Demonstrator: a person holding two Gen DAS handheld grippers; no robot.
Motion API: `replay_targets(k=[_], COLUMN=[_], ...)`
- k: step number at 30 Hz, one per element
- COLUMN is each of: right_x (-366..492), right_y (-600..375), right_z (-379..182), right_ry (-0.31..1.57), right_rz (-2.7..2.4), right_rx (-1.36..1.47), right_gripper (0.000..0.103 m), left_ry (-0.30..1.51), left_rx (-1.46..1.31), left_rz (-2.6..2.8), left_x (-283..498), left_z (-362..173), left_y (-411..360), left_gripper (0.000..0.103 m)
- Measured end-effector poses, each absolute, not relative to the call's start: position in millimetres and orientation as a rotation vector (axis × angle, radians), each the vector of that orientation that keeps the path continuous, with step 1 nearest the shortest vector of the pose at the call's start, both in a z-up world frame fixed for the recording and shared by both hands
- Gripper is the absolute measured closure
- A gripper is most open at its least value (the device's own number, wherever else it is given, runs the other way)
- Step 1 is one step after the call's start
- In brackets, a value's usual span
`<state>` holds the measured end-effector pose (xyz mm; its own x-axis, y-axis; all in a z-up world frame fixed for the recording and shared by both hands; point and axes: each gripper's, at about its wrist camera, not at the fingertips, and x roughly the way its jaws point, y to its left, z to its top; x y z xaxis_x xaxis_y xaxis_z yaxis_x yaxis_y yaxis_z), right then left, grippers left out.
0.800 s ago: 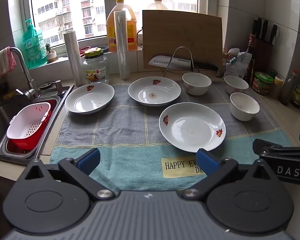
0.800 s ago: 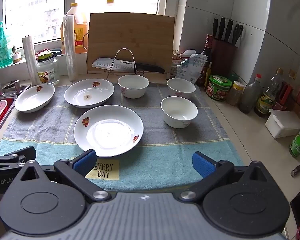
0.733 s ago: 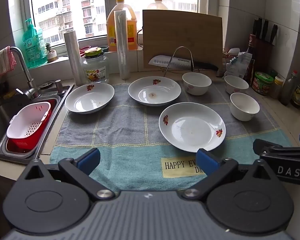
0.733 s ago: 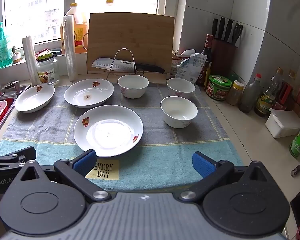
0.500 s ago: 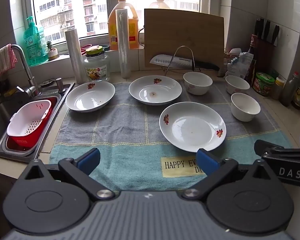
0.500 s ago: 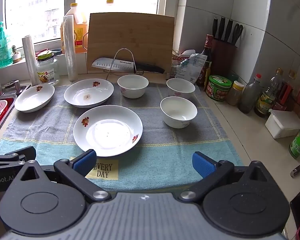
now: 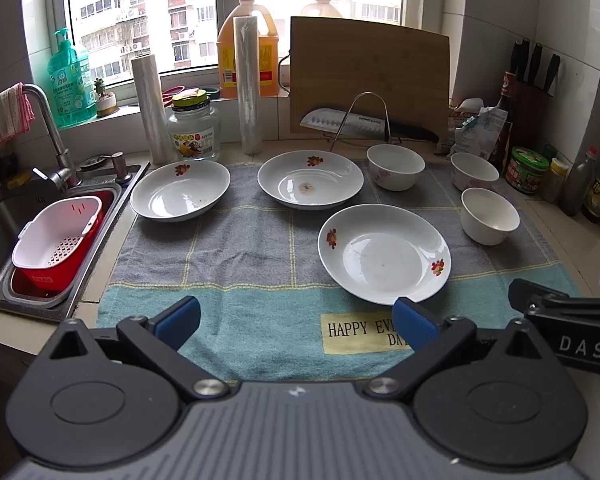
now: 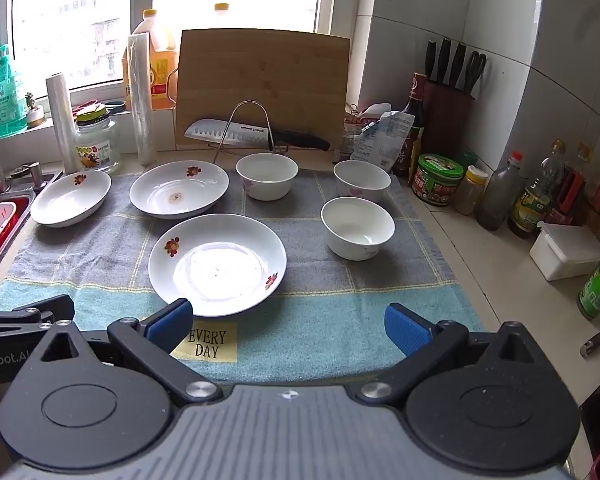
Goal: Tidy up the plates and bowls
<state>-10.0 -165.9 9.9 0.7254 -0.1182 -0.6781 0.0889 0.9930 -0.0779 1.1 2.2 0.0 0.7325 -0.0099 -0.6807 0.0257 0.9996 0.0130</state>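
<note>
Nothing is gathered yet: three plates and three bowls lie apart on the towel (image 7: 236, 264) covering the table. Take the near plate (image 7: 384, 254), lower centre-right of the left view, by its rim and keep it level; I judge it the natural start. The left tool (image 7: 296, 320) and right tool (image 8: 286, 320) both gape wide and empty. The left view alone shows the sink (image 7: 4, 216); the right view alone shows the white box (image 8: 566, 252) at mid-right.

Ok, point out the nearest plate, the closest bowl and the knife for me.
Nearest plate (image 8: 216, 268): right wrist view, middle of its well.
Closest bowl (image 8: 358, 226): right wrist view, inside the bowl.
Knife (image 8: 228, 133): right wrist view, on the blade.
</note>
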Motion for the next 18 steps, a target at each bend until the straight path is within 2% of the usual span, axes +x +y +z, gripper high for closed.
replay_targets(k=[18], right_x=[-12.8], right_y=[-164.8], right_z=[13.8], right_ry=[0.740], right_rz=[-0.123], right_rx=[-0.048], right_gripper=[0.000], left_ry=[0.745], left_rx=[0.020], left_rz=[-0.021], left_x=[1.3], left_z=[2.3], left_y=[1.7], left_gripper=[0.001])
